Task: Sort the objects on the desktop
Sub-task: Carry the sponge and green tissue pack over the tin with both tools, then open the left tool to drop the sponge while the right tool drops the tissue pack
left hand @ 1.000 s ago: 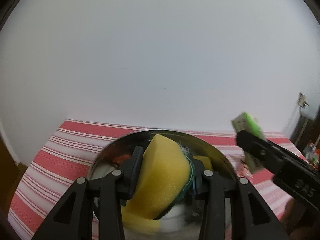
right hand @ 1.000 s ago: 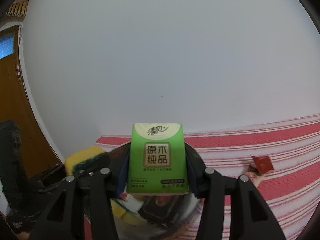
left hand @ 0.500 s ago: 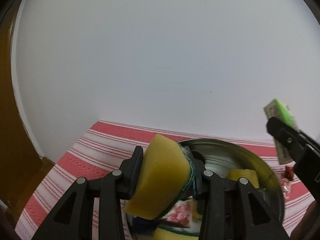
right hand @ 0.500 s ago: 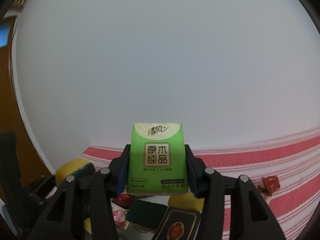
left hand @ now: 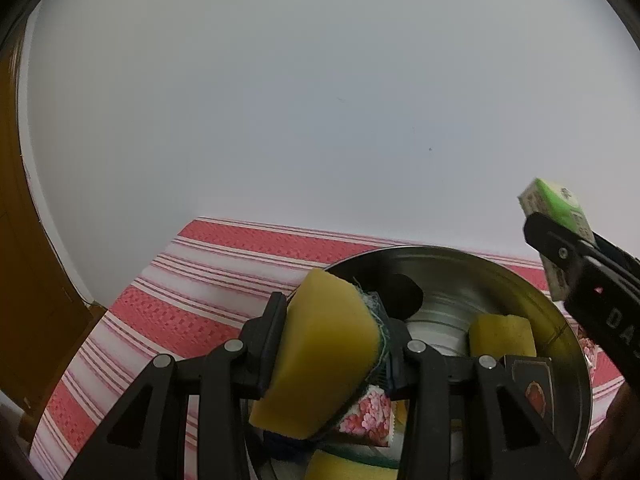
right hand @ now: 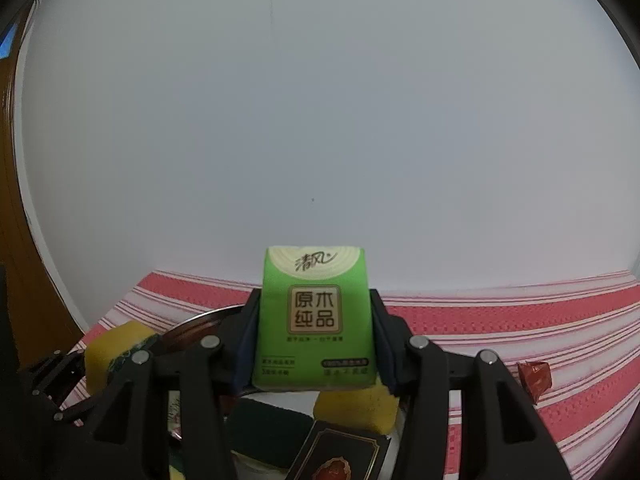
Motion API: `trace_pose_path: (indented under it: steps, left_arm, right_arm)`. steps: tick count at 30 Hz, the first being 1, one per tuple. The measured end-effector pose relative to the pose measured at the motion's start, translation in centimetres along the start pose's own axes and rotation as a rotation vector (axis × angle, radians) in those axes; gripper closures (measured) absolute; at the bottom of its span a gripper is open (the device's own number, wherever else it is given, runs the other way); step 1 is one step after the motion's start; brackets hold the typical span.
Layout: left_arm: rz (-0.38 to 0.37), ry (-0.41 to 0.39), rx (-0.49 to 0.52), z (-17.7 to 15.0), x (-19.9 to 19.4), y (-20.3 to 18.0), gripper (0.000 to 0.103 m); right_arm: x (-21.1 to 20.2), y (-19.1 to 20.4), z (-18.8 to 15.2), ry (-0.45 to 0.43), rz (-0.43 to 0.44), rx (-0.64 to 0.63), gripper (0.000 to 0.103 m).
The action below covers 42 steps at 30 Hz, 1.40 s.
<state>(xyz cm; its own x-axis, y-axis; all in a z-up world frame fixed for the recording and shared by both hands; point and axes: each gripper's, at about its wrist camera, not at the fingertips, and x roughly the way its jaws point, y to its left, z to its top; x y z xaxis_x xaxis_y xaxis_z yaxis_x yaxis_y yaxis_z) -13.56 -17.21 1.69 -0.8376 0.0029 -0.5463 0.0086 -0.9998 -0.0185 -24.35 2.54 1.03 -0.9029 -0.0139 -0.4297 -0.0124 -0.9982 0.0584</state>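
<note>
My left gripper (left hand: 334, 344) is shut on a yellow sponge (left hand: 324, 356) with a green scouring side, held above a round steel basin (left hand: 448, 276). The basin holds another yellow sponge (left hand: 502, 334), a dark box with a red emblem (left hand: 534, 386) and a pink floral packet (left hand: 368, 420). My right gripper (right hand: 314, 340) is shut on a green tissue pack (right hand: 314, 320), over the basin's near rim (right hand: 200, 316). In the left wrist view that tissue pack (left hand: 554, 208) and the right gripper (left hand: 560, 256) hang at the right edge. The left-held sponge (right hand: 114, 350) shows at the left of the right wrist view.
A red-and-white striped cloth (left hand: 208, 280) covers the table up to a plain white wall (left hand: 320, 100). A small red wrapper (right hand: 534, 376) lies on the cloth right of the basin. A brown wooden door or cabinet (left hand: 24, 260) stands at the far left.
Both grippers have shifted and tipped downward over the basin, so its contents now show; in the left view the basin has slid to the right. Both grips are unchanged.
</note>
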Motion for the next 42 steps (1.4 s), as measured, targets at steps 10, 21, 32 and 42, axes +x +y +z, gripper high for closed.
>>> trace_pose_path:
  steps: [10, 21, 32, 42]
  left_arm:
    - [0.025, 0.031, 0.026, -0.3, 0.3, -0.8, 0.061]
    - [0.018, 0.05, 0.038, -0.6, 0.3, -1.2, 0.061]
    - [0.04, 0.088, 0.053, -0.6, 1.3, -1.2, 0.059]
    - [0.062, 0.079, 0.012, -0.5, 0.6, -1.2, 0.019]
  right_arm:
    - [0.8, -0.5, 0.9, 0.056, -0.001, -0.006, 0.053]
    - [3.0, 0.5, 0.9, 0.121, 0.007, -0.012, 0.053]
    - [4.3, 1.6, 0.6, 0.15, 0.033, -0.011, 0.05]
    - [3.0, 2.3, 0.4, 0.085, 0.022, -0.011, 0.018]
